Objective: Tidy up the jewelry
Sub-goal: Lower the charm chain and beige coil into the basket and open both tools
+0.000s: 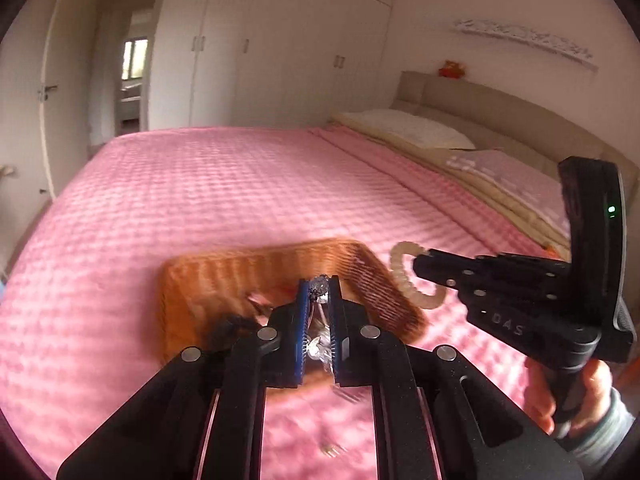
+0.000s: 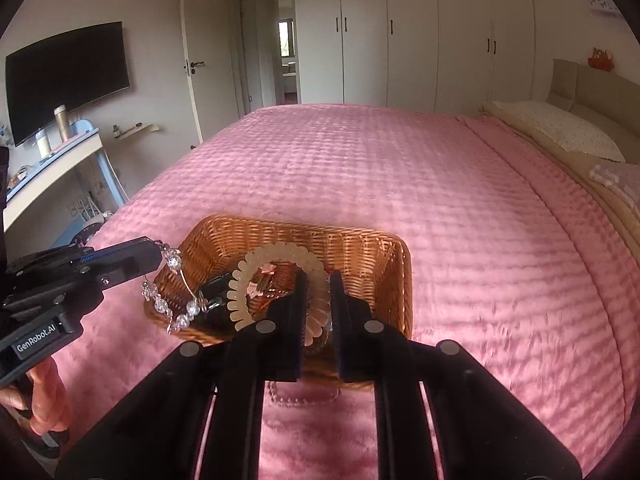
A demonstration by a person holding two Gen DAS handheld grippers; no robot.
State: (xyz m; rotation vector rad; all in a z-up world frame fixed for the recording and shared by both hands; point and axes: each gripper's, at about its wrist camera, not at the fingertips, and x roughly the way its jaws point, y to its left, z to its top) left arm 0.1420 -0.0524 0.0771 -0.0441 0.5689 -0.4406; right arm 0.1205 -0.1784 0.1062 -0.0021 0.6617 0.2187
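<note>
A: Both claws are loaded over the wicker basket (image 2: 360, 256) on the pink bedspread (image 2: 400, 168). The left gripper (image 1: 319, 300) is pinched nearly closed on a crystal bead bracelet (image 2: 176, 304), and from the right wrist camera most of that strand dangles over the basket's near-left rim.

B: And the right gripper (image 2: 318, 292) is clamped on a cream coil bracelet (image 2: 272, 268) — the loop hangs above the basket's interior.

A: The risk, as I see it: the bead strand is held by one end only. Let go now and it could slide down the outside of the rim onto the bedspread.

B: The two pieces hang near each other as well. I'd say beads could catch in the coil's ridges if both drop together.

A: What can't we make out?

B: The basket's contents — something dark and something pinkish-copper, too blurred to name. The left camera is smeared, so the grip point on the beads is unclear. There's also a thin beaded strand (image 2: 304, 398) on the bedspread just in front of the basket, half hidden by the right gripper's frame.
</note>
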